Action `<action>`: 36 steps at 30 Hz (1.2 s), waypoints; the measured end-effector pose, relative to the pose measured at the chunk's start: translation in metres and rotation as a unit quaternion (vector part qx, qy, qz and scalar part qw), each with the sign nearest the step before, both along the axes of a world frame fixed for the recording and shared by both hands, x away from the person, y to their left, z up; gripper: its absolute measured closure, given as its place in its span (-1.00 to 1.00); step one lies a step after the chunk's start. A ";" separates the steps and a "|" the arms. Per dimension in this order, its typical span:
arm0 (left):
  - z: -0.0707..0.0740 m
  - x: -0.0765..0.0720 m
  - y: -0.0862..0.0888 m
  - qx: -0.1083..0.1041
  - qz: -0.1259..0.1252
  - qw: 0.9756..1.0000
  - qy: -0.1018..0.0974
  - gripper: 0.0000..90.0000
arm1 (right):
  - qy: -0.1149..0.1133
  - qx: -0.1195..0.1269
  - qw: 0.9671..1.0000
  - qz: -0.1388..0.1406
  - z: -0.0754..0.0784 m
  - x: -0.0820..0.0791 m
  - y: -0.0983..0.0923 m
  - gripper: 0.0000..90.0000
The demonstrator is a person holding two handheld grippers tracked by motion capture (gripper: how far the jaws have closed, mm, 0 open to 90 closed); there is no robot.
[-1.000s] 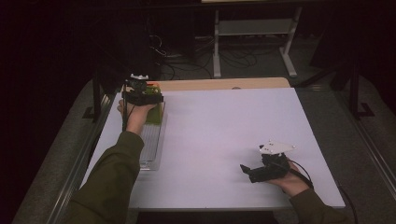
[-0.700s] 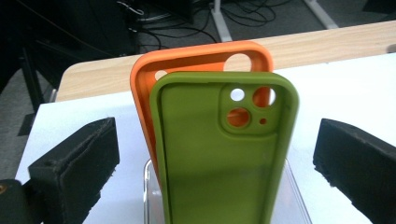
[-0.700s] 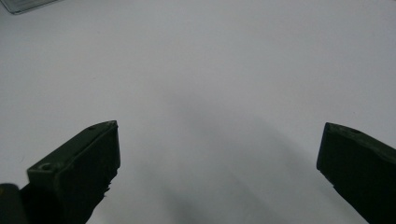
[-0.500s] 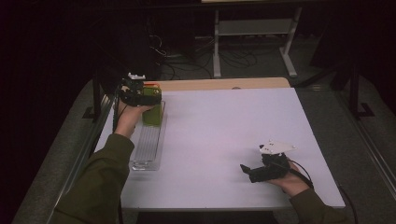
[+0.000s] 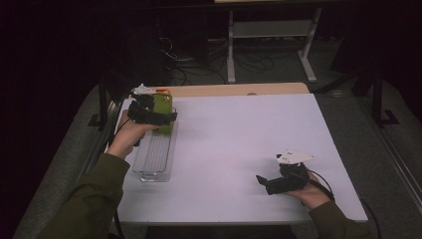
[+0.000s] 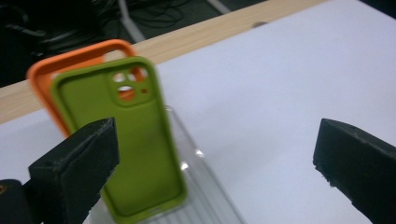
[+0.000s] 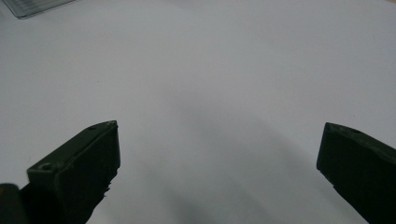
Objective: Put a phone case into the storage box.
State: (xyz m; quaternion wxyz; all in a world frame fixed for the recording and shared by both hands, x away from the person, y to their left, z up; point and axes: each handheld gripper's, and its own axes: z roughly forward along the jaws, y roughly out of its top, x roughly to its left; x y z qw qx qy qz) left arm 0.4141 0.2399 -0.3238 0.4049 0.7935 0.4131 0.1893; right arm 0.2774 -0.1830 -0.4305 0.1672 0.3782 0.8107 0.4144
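A green phone case (image 6: 135, 140) stands upright at the far end of a clear ribbed rack (image 6: 205, 186), with an orange case (image 6: 51, 79) right behind it. My left gripper (image 6: 215, 140) is open and its jaws have just been opening. The green case stands just inside its left jaw, and no pad presses on it. In the high view the left gripper (image 5: 160, 118) hovers at the green case (image 5: 163, 107) over the rack (image 5: 152, 159). My right gripper (image 5: 268, 183) rests open at the near right, with nothing between its jaws (image 7: 219, 140).
The white tabletop (image 5: 239, 139) stretches between the two hands. A wooden strip (image 5: 239, 89) runs along its far edge. Beyond it are a dark floor with cables and a metal stand (image 5: 268, 40). A corner of the rack (image 7: 32, 7) is at the top left of the right gripper view.
My left hand has drawn back a little toward the left and the near side. The green case, earlier half hidden under the gripper, now stands in plain view. The right hand has not moved.
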 end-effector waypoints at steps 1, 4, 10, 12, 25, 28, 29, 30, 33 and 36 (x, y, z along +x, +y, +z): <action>0.000 -0.004 -0.001 -0.003 -0.008 1.000 -0.002 -1.00 | 0.000 0.001 1.000 -0.001 0.000 0.000 0.000 -1.00; -0.001 -0.015 -0.004 -0.002 -0.040 0.999 -0.006 -1.00 | -0.001 0.004 1.000 0.001 0.002 0.000 0.000 -1.00; -0.004 -0.037 -0.010 -0.010 -0.084 0.996 -0.018 -1.00 | -0.004 0.005 1.000 0.010 0.004 0.000 -0.003 -1.00; -0.007 -0.045 -0.012 -0.022 -0.090 0.996 -0.018 -1.00 | -0.001 0.007 1.000 0.011 0.005 -0.001 -0.003 -1.00; -0.034 -0.084 -0.007 -0.032 -0.131 0.991 -0.022 -1.00 | -0.019 0.012 0.999 0.024 0.011 -0.001 -0.007 -1.00; -0.041 -0.091 -0.004 -0.035 -0.133 0.990 -0.025 -1.00 | -0.017 0.015 0.999 0.026 0.012 -0.003 -0.007 -1.00; -0.043 -0.093 -0.004 -0.040 -0.133 0.990 -0.025 -1.00 | -0.018 0.016 0.999 0.027 0.013 -0.003 -0.007 -1.00; -0.044 -0.095 -0.003 -0.042 -0.135 0.990 -0.025 -1.00 | -0.019 0.016 0.999 0.029 0.014 -0.003 -0.007 -1.00; -0.048 -0.099 0.001 -0.047 -0.135 0.989 -0.031 -1.00 | -0.021 0.018 0.999 0.032 0.016 -0.003 -0.007 -1.00; -0.053 -0.103 0.006 -0.051 -0.136 0.989 -0.034 -1.00 | -0.025 0.019 0.999 0.035 0.017 -0.003 -0.007 -1.00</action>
